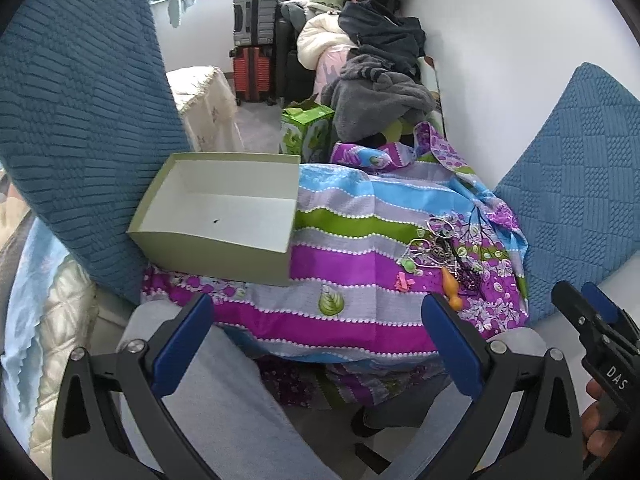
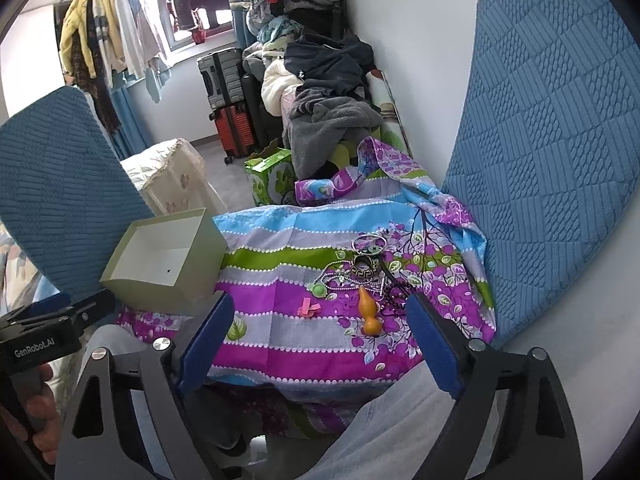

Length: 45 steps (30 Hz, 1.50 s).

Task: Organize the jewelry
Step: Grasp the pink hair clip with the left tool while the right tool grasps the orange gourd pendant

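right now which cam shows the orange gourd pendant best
The right wrist view: the orange gourd pendant lies whole and near, between the open fingers. In the left wrist view it is smaller, partly behind a fingertip.

box (image 2: 160, 258) on the left end of the cloth (image 2: 280, 320), open side up, backed against the left cushion (image 2: 60, 192). jewelry pile (image 2: 362, 270) on the cloth's right part, well apart from the box, near the right cushion (image 2: 552, 160). gourd pendant (image 2: 368, 309) at the pile's front; hair clip (image 2: 309, 306) just left of it. suitcases (image 2: 228, 92) far behind.
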Tool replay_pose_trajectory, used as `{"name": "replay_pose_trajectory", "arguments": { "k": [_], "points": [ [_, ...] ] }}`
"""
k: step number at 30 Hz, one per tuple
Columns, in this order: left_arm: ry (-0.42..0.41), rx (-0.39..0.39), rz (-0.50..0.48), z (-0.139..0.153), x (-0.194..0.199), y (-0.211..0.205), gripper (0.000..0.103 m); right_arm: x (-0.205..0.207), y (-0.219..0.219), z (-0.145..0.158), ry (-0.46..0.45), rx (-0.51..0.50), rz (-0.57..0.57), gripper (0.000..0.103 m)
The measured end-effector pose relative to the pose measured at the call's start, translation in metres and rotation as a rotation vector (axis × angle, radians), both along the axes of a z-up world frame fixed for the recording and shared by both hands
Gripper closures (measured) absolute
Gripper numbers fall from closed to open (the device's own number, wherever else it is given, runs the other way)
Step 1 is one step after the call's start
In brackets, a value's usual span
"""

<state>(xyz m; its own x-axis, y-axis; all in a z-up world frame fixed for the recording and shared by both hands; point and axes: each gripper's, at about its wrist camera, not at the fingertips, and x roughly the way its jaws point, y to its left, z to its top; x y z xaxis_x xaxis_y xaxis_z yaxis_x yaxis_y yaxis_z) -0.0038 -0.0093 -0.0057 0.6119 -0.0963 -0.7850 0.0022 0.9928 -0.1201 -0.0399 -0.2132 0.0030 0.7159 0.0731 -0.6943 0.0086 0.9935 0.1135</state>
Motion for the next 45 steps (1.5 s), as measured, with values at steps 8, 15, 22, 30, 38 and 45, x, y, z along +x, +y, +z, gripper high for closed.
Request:
{"name": "replay_pose_trajectory", "arguments": {
  "k": [8, 15, 22, 30, 38, 45],
  "points": [
    [0.043, -0.005, -0.08, -0.021, 0.031, -0.028, 0.01, 0.022, -0.02, -0.023, 0.032, 0.006, -0.029, 0.037],
    [0.154, -0.037, -0.188, -0.067, 0.069, -0.065, 0.027, 0.051, -0.042, -0.063, 0.099, 0.041, -0.067, 0.046],
    [0.22, -0.043, -0.253, -0.111, 0.1, -0.094, 0.039, 0.085, -0.056, -0.106, 0.163, 0.042, -0.064, 0.046],
    [0.276, -0.051, -0.277, -0.161, 0.124, -0.112, 0.049, 0.114, -0.067, -0.159, 0.291, 0.07, -0.06, 0.057],
    [0.303, -0.061, -0.317, -0.194, 0.136, -0.124, 0.057, 0.132, -0.064, -0.193, 0.372, 0.085, -0.028, 0.065],
    [0.311, -0.049, -0.355, -0.212, 0.14, -0.135, 0.064, 0.144, -0.067, -0.215, 0.433, 0.095, -0.044, 0.066]
  ]
}}
